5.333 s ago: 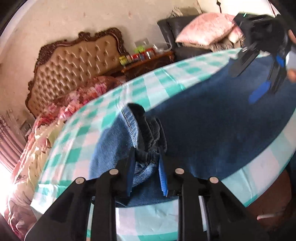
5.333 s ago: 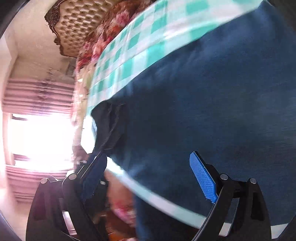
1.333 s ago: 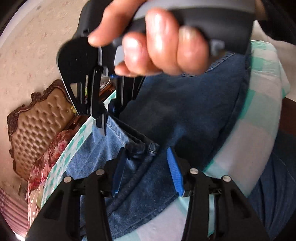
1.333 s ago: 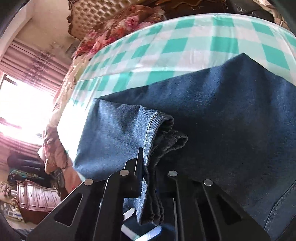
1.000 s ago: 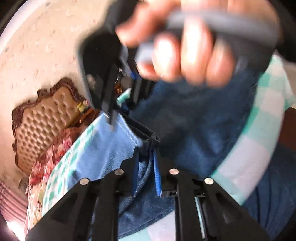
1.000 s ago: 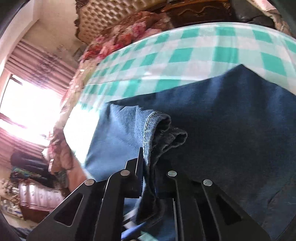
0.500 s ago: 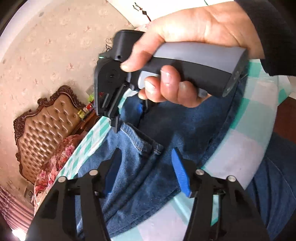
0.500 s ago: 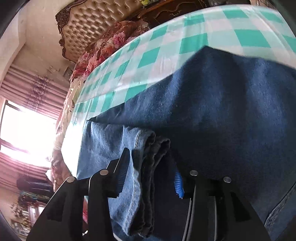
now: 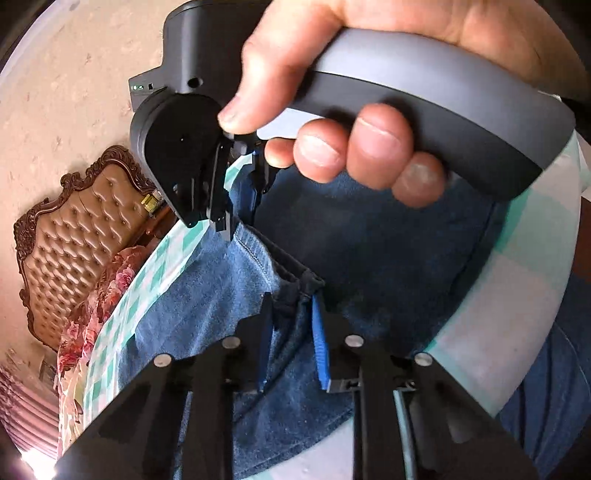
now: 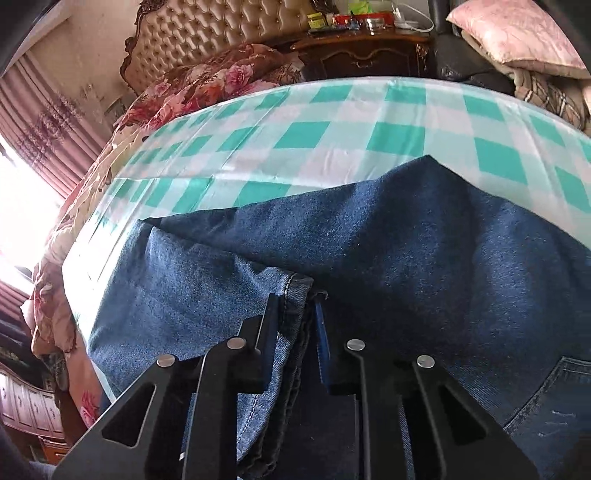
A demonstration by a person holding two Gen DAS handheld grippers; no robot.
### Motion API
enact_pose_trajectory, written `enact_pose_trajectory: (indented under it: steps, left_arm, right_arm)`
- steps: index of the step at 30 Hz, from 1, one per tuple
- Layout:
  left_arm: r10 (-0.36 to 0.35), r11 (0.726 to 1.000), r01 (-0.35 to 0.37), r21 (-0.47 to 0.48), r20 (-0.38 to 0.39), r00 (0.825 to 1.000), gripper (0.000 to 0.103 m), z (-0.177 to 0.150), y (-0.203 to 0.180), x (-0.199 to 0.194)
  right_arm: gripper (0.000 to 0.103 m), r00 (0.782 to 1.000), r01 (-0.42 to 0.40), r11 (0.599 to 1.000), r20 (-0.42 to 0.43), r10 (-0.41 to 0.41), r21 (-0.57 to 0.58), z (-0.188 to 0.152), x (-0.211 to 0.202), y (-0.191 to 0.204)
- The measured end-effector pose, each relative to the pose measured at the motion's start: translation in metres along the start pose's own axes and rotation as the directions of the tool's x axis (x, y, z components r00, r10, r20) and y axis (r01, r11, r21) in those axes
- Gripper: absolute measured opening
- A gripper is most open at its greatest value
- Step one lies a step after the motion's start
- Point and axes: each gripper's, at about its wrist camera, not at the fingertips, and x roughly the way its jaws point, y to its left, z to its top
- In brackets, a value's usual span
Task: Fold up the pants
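On a table [image 10: 373,122] spread with a green-and-white checked cloth, in a bedroom with a tufted headboard [image 10: 221,33], a person works a pair of blue jeans [image 10: 424,251] with a two-finger tool in each hand. The jeans lie across the near part of the cloth, already doubled over, with the hem end brought back on top of the darker denim. The left gripper [image 9: 291,332] has just been closing on the corner of that hem edge and now pinches the bunched layers between its blue pads. The right gripper [image 10: 293,325], its jaws also just drawn in, clamps the other corner of the same hem edge; the right hand [image 9: 369,122] squeezes its trigger in the left-hand view. By the look of it the fold is partly made and at least one more pass, or a smoothing of this one, remains. No brand, label or legible writing shows on the denim or the tools
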Motion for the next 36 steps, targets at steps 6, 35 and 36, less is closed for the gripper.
enact_pose_trajectory:
  steps: [6, 35, 36]
  left_arm:
    - [0.008, 1.000, -0.008, -0.007, 0.026, 1.000, 0.014, 0.002, 0.015, -0.008]
    - [-0.124, 0.989, 0.126, -0.077, 0.024, 0.992, 0.034, 0.001, 0.010, -0.017]
    - [-0.157, 0.982, 0.160, -0.104, 0.038, 0.987, 0.038, 0.003, 0.013, -0.022]
  right_arm:
    - [0.015, 0.998, 0.043, 0.999, 0.039, -0.042, -0.030, -0.004, -0.012, 0.010]
    - [0.012, 0.987, 0.145, 0.989, 0.066, -0.144, -0.010, -0.016, -0.002, 0.009]
    - [0.013, 0.986, 0.153, 0.988, 0.072, -0.153, 0.000, -0.016, -0.003, 0.008]
